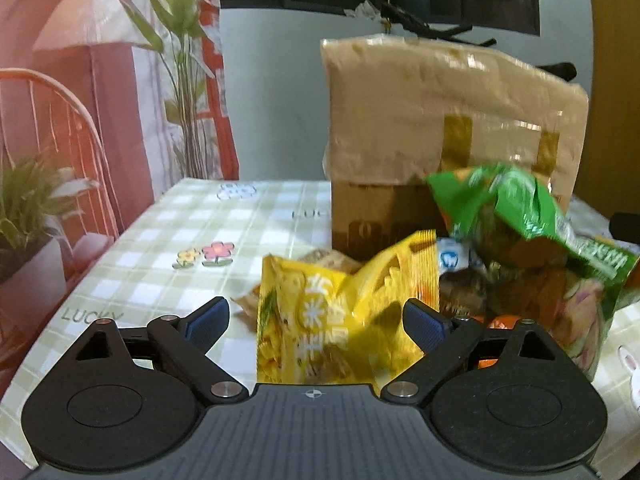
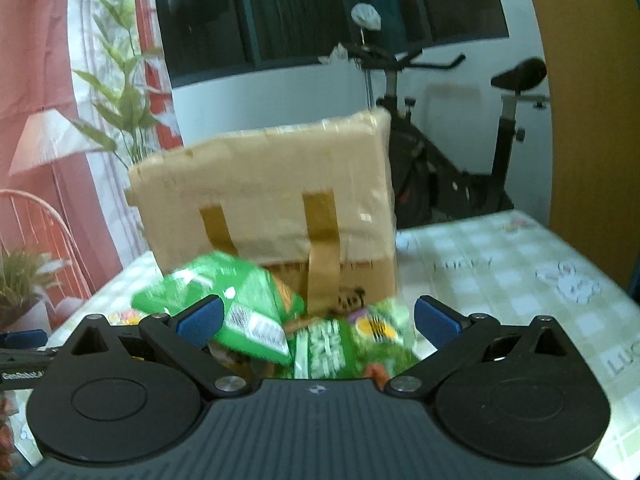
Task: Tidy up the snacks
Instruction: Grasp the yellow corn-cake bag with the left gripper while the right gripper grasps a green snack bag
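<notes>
A checked green-and-white tablecloth (image 1: pixel 160 240) printed with small flowers covers the table, with leafy plants (image 1: pixel 176 40) at the left and an exercise bike (image 2: pixel 460 152) behind. A taped cardboard box (image 1: pixel 440 120) stands mid-table. Against its front lies a heap of snack packets: a yellow packet (image 1: pixel 328 320) at the left, a crumpled green packet (image 1: pixel 520 212) to the right. The left gripper (image 1: pixel 316 316) is spread wide around the yellow packet, pads apart from it. The right gripper (image 2: pixel 316 320) gapes wide over the green packets, gripping nothing.
</notes>
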`<state>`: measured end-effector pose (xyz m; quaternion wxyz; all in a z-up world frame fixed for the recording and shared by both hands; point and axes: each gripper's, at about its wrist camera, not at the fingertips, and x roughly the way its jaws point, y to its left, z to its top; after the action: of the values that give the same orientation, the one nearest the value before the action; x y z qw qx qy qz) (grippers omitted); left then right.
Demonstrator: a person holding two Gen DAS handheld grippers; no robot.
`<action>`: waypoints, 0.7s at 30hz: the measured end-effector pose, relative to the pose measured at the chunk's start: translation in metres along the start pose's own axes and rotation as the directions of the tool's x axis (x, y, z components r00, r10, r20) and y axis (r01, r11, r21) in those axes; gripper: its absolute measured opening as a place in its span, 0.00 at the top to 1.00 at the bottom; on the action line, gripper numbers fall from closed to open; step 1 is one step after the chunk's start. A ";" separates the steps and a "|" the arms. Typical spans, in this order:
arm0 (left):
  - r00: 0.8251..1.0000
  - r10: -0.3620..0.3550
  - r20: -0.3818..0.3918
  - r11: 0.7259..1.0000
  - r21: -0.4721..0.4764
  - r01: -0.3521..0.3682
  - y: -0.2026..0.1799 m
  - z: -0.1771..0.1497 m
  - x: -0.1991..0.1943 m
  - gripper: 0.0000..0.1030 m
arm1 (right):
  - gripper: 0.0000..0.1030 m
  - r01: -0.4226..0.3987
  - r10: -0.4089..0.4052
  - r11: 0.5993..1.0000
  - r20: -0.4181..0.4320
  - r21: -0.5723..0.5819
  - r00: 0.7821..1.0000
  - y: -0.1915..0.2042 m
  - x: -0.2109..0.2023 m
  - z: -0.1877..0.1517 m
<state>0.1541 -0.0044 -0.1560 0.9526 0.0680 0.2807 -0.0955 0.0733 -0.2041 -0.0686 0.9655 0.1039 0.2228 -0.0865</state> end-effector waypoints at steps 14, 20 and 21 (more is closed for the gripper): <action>0.999 -0.040 -0.031 0.997 -0.067 0.038 0.009 -0.007 0.033 0.14 | 0.00 0.032 -0.027 0.998 -0.079 0.063 0.997 -0.014 0.011 -0.015; 0.999 -0.037 -0.011 0.997 -0.061 0.036 0.009 -0.005 0.023 0.24 | 0.00 0.057 -0.041 0.991 -0.130 0.119 0.991 -0.021 0.017 -0.021; 0.999 -0.040 -0.010 0.997 -0.071 0.040 0.009 -0.005 0.022 0.24 | 0.00 0.062 -0.044 0.989 -0.139 0.134 0.989 -0.023 0.019 -0.021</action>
<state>0.1713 0.0023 -0.1714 0.9507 0.0292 0.2906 -0.1042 0.0763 -0.2232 -0.0997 0.9359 0.1700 0.2841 -0.1200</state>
